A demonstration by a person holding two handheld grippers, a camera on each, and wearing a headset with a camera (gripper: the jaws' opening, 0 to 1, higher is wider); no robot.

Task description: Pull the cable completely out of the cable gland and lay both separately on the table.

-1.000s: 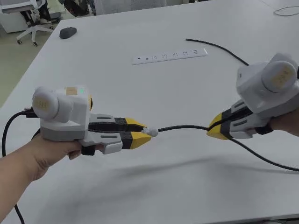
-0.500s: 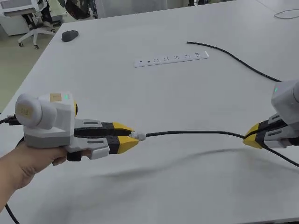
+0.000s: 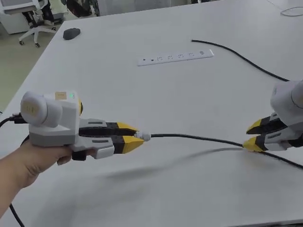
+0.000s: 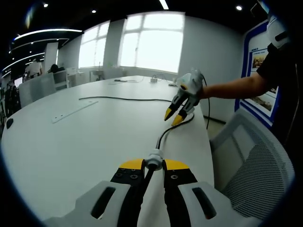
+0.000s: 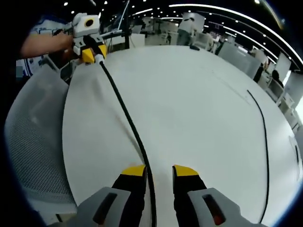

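White bench [image 3: 156, 104], with an office chair [image 3: 29, 27] on the floor past its far-left corner. Landmark: power strip [image 3: 175, 56], lying mid-bench.

Nearer than the strip and off to its left is the left gripper [image 3: 138, 136]. Its fingers are clenched on the white cable gland [image 3: 143, 137], which pokes out at the tips. The black cable [image 3: 194, 138] leaves the gland and runs rightward, low over the bench, to the right gripper [image 3: 251, 135], nearer than the strip's right end.

Change: half a second ago the right fingers were pinched on the cable. Now they stand parted, with the cable passing loose between them, close beside one finger. The cable is still seated in the gland.

Reading: one pull stroke is done, and the right gripper is likely letting go to take a fresh hold nearer the gland. Nothing laid down so far.
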